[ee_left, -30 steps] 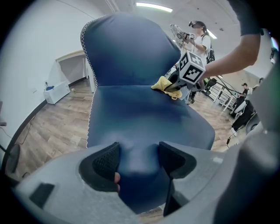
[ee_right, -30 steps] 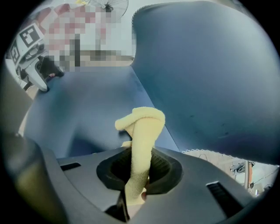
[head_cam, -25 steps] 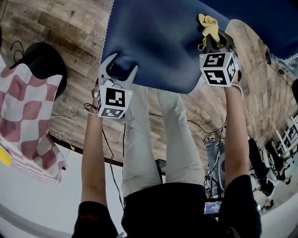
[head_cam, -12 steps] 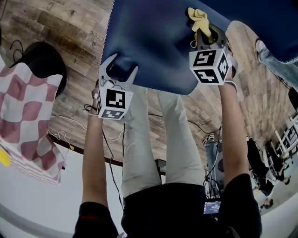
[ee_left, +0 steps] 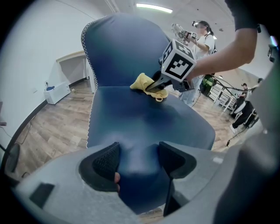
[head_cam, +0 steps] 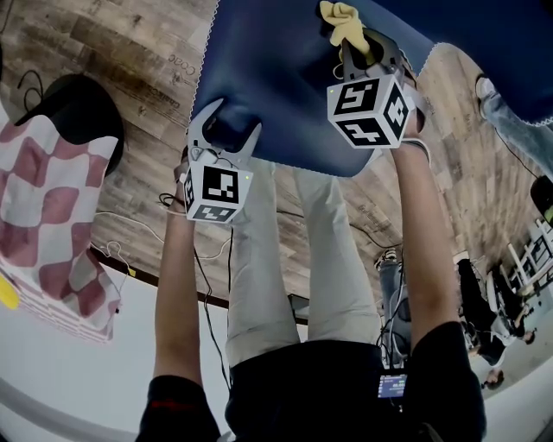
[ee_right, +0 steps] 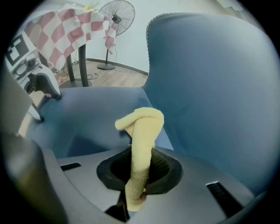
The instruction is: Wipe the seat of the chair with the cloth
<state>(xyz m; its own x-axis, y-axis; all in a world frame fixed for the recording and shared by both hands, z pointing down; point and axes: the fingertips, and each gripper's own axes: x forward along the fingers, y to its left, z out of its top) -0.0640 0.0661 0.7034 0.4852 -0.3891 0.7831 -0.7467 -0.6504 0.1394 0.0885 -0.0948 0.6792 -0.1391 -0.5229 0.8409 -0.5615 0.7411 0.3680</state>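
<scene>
Right gripper (head_cam: 370,53) clamped on cloth (head_cam: 342,21). The cloth sticks straight ahead of the jaws, seemingly onto seat (head_cam: 276,78). Left gripper (head_cam: 225,121) jaws apart, nothing held, straddling seat's near edge.

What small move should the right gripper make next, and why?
Probably pull the cloth across the seat toward the open left gripper: the right gripper is shut on it by the backrest, and most of the seat lies between them.
</scene>
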